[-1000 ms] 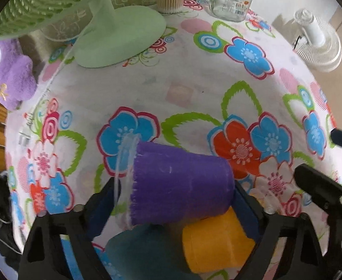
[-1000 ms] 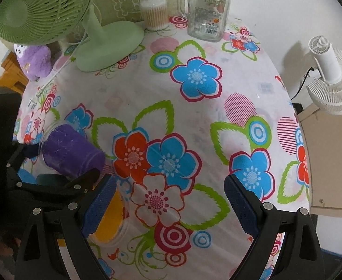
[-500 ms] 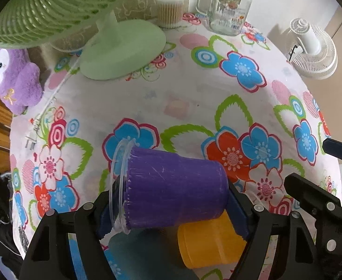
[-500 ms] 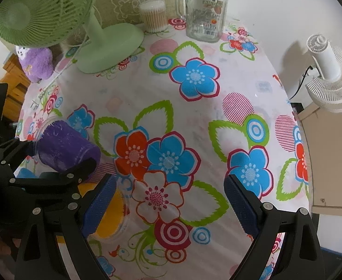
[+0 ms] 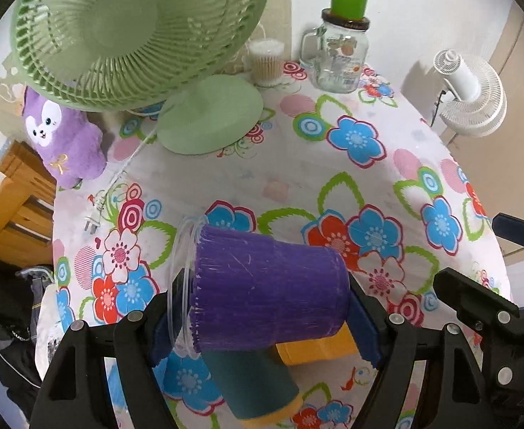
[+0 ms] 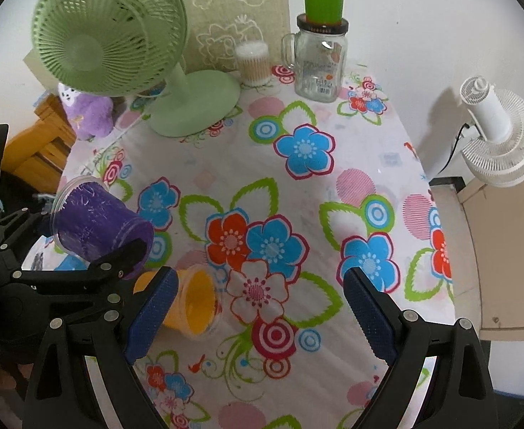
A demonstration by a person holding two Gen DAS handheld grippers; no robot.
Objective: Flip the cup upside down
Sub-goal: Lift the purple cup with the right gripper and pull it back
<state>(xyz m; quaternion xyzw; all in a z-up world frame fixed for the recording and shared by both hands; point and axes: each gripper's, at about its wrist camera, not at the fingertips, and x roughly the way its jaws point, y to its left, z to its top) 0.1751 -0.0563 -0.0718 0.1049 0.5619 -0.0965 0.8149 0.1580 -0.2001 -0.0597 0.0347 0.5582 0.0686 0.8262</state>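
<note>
My left gripper (image 5: 262,325) is shut on a purple cup (image 5: 265,293) with a clear rim. It holds the cup on its side above the table, rim to the left. The cup also shows in the right wrist view (image 6: 97,227), raised at the left. Under it lie a yellow cup (image 6: 194,304) on its side and a dark teal cup (image 5: 258,382). My right gripper (image 6: 258,316) is open and empty above the flowered tablecloth (image 6: 297,186), just right of the yellow cup.
A green desk fan (image 6: 126,57) stands at the back left, with a purple plush toy (image 5: 65,143) beside it. A glass jar with a green lid (image 6: 319,57) and a cotton swab pot (image 6: 253,62) stand at the back. A white fan (image 6: 498,132) is off the table's right edge.
My left gripper has lifted the purple cup higher off the table, still on its side. The teal and yellow cups below are more exposed. My right gripper has stayed nearly still.
</note>
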